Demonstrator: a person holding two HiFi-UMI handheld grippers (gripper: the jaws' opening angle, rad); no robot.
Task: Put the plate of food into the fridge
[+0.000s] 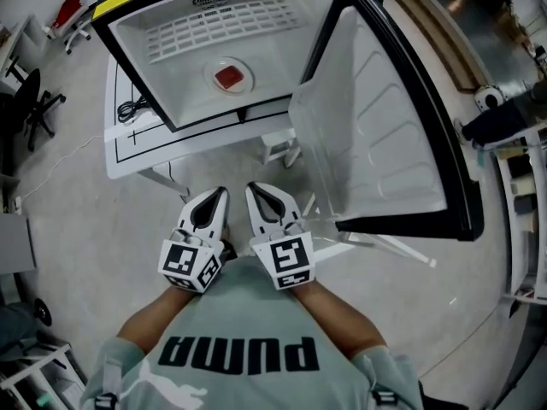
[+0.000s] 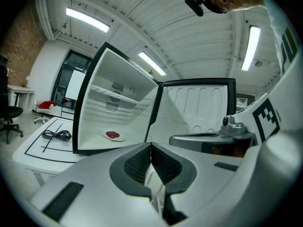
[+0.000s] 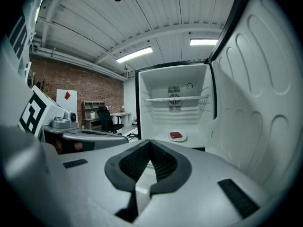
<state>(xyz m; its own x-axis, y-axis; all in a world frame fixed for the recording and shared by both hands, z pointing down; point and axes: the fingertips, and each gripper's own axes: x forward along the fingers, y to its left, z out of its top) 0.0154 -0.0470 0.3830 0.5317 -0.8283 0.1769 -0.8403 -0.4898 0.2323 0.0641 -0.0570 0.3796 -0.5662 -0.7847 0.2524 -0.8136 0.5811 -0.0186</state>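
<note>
A white plate (image 1: 229, 76) with a red piece of food (image 1: 230, 77) rests on the floor of the open fridge (image 1: 171, 67). The same plate (image 2: 112, 135) shows in the left gripper view, and the plate (image 3: 176, 136) in the right gripper view. The fridge door (image 1: 389, 126) stands wide open to the right. My left gripper (image 1: 217, 196) and right gripper (image 1: 256, 191) are held side by side close to my body, well back from the fridge. Both are shut and hold nothing.
The fridge stands on a white table (image 1: 128, 148) with black lines; a black cable (image 1: 132, 108) lies on it at the left. A wire shelf (image 1: 222, 20) sits in the fridge above the plate. An office chair (image 1: 30, 101) is at far left.
</note>
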